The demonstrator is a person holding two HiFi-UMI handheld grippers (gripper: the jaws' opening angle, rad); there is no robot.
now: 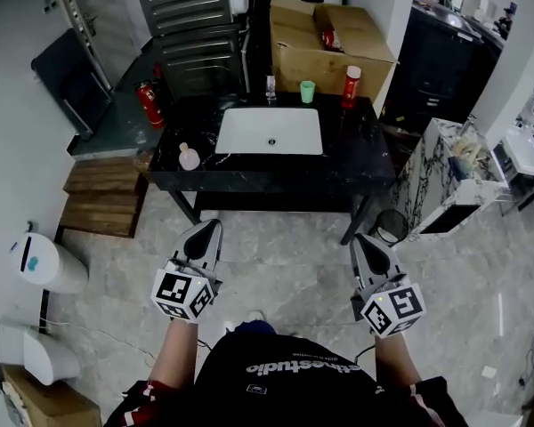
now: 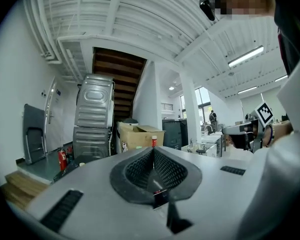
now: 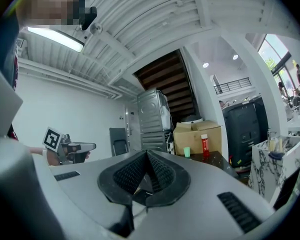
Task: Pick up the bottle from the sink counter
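A red bottle with a white cap stands upright at the back right of the black sink counter. It also shows far off as the red bottle over the left jaws and the red bottle in the right gripper view. A small pink bottle sits on the counter's left. My left gripper and right gripper hang over the floor in front of the counter, well short of it. Both are shut with nothing between the pads, as the left gripper and right gripper show.
A white basin fills the counter's middle, with a green cup and a small clear bottle behind it. Cardboard boxes stand behind the counter. A fire extinguisher and wooden steps lie left, a marble cabinet right.
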